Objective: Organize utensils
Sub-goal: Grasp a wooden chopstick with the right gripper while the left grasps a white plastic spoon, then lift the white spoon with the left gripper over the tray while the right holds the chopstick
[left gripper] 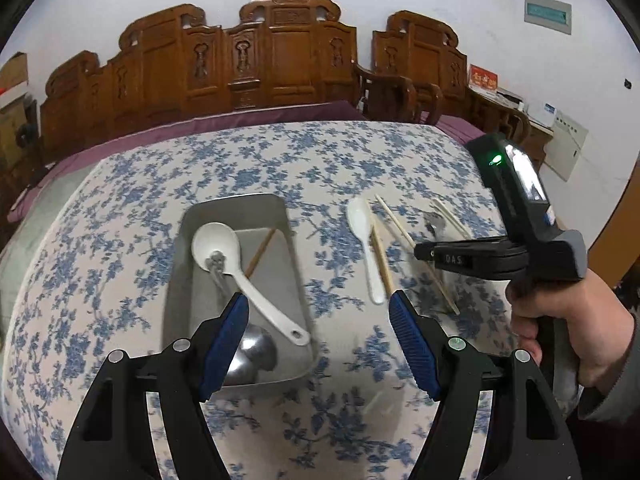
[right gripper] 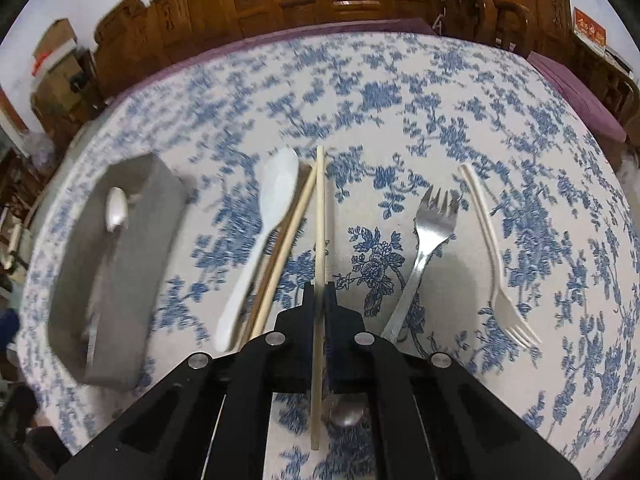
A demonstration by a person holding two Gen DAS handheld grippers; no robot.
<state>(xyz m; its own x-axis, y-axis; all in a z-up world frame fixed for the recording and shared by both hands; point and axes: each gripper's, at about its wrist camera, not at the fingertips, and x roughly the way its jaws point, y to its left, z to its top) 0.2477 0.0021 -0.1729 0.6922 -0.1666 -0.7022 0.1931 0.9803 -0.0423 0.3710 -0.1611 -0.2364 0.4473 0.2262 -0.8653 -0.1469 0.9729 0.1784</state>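
On the bench (left gripper: 320, 152), seen from the left wrist, a grey tray (left gripper: 276, 208) lies just ahead of the left gripper (left gripper: 318, 312), whose blue-padded jaws stand wide apart and hold nothing. Inside the tray rest a white ladle spoon (left gripper: 236, 264), a metal spoon (left gripper: 254, 354) partly hidden behind the left finger, and one chopstick (left gripper: 262, 250) leaning across the far end. To the right of the tray, on the flowered cloth, lie a white spoon (left gripper: 366, 240) and loose chopsticks (left gripper: 396, 228). Farther right the right gripper (left gripper: 416, 250) is held in a hand (left gripper: 568, 320).

From the right wrist, the right gripper (right gripper: 319, 286) has its jaws closed on a pale chopstick (right gripper: 319, 216), which runs straight ahead between the fingers and back under the camera. Just left of it lie two more chopsticks (right gripper: 286, 248) and the white spoon (right gripper: 260, 236), with the tray (right gripper: 132, 272) beyond. Right of the gripper lie a metal fork (right gripper: 420, 256) and a white plastic fork (right gripper: 496, 260), well apart from the tray.
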